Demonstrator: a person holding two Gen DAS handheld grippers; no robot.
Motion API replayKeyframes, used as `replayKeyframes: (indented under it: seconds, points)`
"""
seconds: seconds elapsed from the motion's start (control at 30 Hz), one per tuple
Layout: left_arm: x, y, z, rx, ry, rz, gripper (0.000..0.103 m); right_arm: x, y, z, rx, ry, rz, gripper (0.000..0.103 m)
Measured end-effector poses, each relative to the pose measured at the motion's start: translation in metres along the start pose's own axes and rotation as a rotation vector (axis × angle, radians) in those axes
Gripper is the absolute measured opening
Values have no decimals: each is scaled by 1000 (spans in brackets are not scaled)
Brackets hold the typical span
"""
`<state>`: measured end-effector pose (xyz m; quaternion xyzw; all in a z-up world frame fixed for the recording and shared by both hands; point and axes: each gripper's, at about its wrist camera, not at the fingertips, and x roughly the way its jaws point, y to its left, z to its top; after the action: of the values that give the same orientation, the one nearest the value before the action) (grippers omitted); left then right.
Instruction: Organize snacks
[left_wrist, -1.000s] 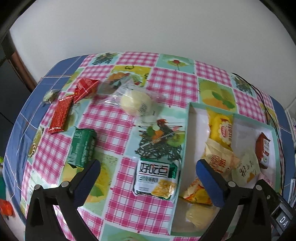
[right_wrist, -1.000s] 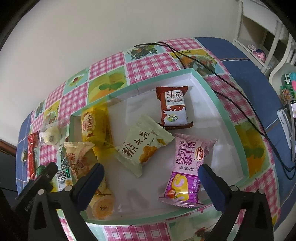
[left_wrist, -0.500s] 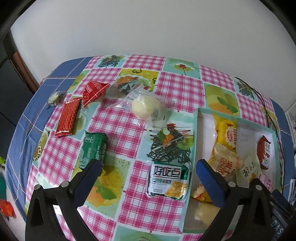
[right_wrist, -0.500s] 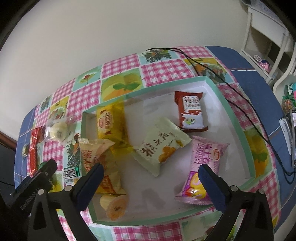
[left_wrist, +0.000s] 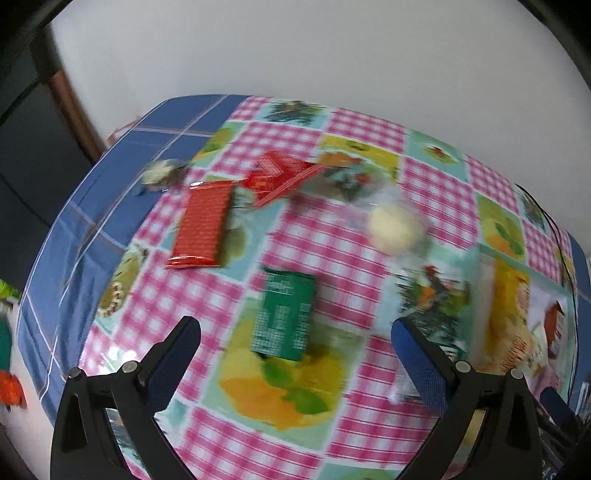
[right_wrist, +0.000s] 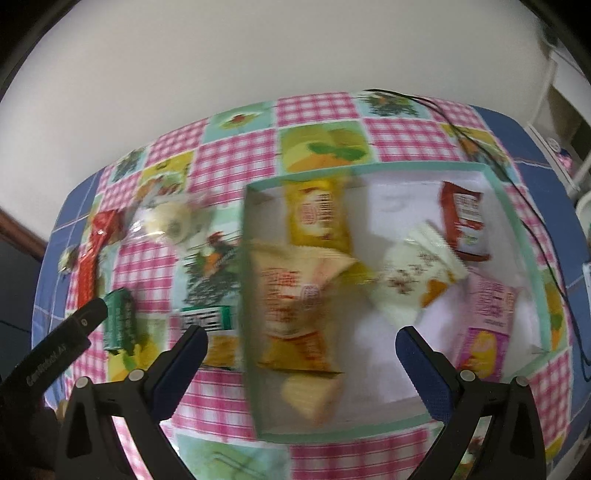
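At the centre of the left wrist view, a green snack pack (left_wrist: 285, 314) lies flat on the checked surface (left_wrist: 325, 458), between the wide-apart, empty jaws of the left gripper (left_wrist: 295, 350). Above it, at upper left of the frame, lie a long red wafer pack (left_wrist: 202, 224) and a red triangular pack (left_wrist: 281, 176), just beside each other. A round pale bun in clear wrap (left_wrist: 396, 228) sits at upper right. Only the left edge of the tray appears at the right border of this view.

The right wrist view shows the whole teal-rimmed tray (right_wrist: 513, 221), which the left view does not. Inside it are a yellow pack (right_wrist: 318, 214), a beige-and-orange pack (right_wrist: 295, 295), a cream pack (right_wrist: 417, 277), a dark red pack (right_wrist: 466, 223) and a pink pack (right_wrist: 487, 321). The right gripper (right_wrist: 301, 350) hangs over the tray with jaws spread wide, holding nothing. A black cable (right_wrist: 480, 147) runs past the tray's upper right corner.

Motion blur makes the printing on every pack unreadable. White lettering on the left gripper body at lower left of the right view is only partly legible.
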<state>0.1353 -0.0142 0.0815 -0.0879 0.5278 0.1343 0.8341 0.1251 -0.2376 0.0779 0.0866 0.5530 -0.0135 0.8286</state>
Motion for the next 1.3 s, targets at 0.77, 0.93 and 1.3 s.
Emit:
replayKeyframes:
  seconds: [0.77,0.93,1.3]
  points:
    - [27,52,5,-59,64,20,103,46,84,-19,-120,100,78,103]
    - [35,49,2,-52,89,13,103,48,85,-19,-136,102,62,103]
    - [39,55,2,-83,95,-6,103,42,95,-15,-154,54,55,95]
